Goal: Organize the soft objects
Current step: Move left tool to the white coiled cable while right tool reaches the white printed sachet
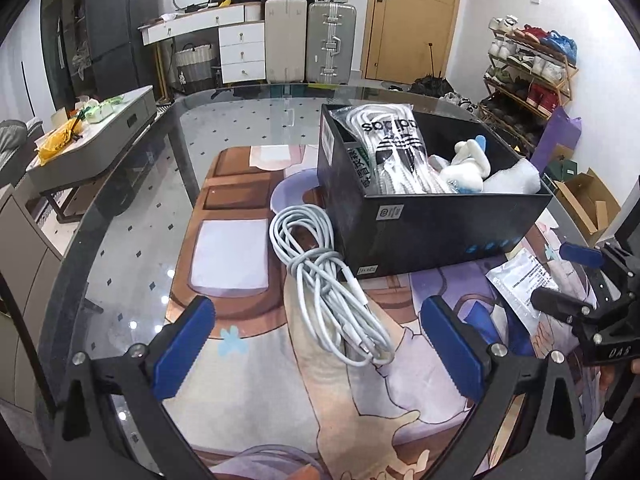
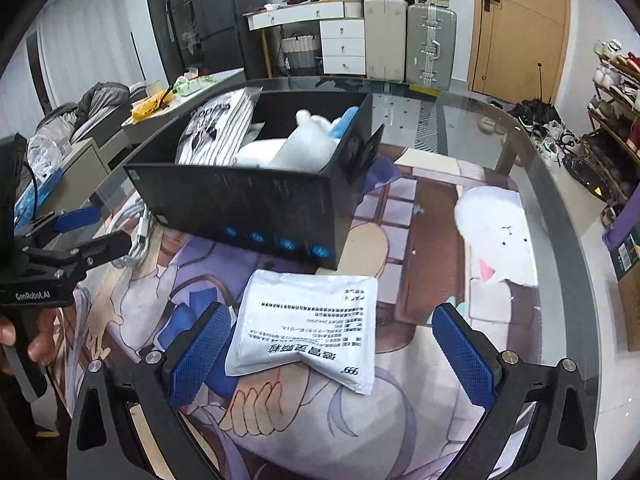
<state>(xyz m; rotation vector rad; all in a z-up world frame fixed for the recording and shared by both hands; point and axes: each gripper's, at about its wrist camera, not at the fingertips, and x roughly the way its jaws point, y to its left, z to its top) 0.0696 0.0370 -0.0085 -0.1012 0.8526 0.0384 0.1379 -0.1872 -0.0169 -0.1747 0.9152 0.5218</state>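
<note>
A coiled white cable (image 1: 332,280) lies on the printed mat (image 1: 248,380), left of a black box (image 1: 432,224). My left gripper (image 1: 320,352) is open, its jaws on either side of the cable's near end. The box holds a bagged Adidas pack (image 1: 388,148), a white plush toy (image 1: 468,164) and a white soft bundle (image 1: 516,178). A white "999" sachet (image 2: 308,328) lies on the mat in front of the box (image 2: 256,208). My right gripper (image 2: 332,352) is open around the sachet's near edge. It also shows in the left wrist view (image 1: 568,276).
The mat covers a round glass table (image 1: 132,216). The left gripper (image 2: 88,232) shows at the left of the right wrist view, over the cable (image 2: 132,232). Suitcases (image 1: 308,40), drawers, a door and a shoe rack (image 1: 528,76) stand beyond the table.
</note>
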